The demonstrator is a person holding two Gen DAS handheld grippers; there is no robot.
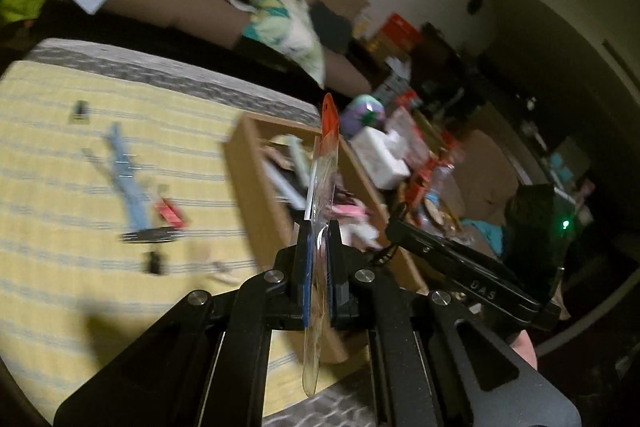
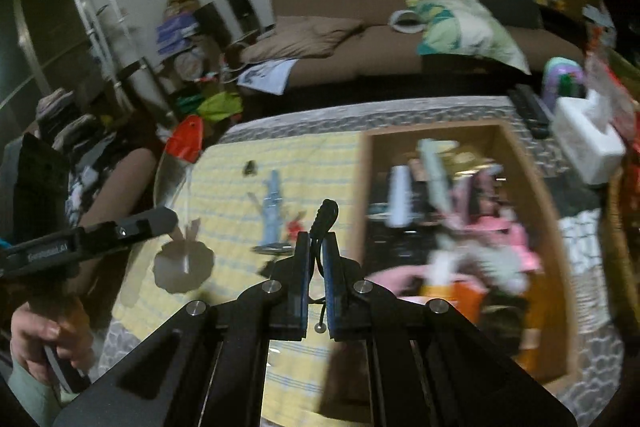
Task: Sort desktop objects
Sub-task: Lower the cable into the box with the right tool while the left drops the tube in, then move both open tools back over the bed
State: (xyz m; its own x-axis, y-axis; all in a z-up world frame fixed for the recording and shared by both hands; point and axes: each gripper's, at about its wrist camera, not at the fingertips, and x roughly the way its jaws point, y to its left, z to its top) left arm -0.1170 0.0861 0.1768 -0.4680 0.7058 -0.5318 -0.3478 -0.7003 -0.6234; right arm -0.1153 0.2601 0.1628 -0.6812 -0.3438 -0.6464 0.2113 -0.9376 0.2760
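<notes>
We held a clear packet (image 1: 323, 163) and what looked like a black cord (image 2: 320, 227) in clamped left tongs (image 1: 319, 243) and right tongs (image 2: 316, 251), the wooden tray (image 2: 536, 171) already crowded, while several items (image 2: 272, 211) lay left of it.

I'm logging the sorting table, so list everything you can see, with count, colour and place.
Packet: one, clear with red top, in the left gripper.
Cord: one, black, in the right gripper.
Box: one, tan, right of the cloth, full of mixed items.
Cloth: one, yellow striped, over the table.
Blue tool: one, on the cloth.
Tissue box: one, white, beyond the box.
Sofa: one, brown, behind.
Left gripper: black, shut on the packet.
Right gripper: black, shut on the cord.
</notes>
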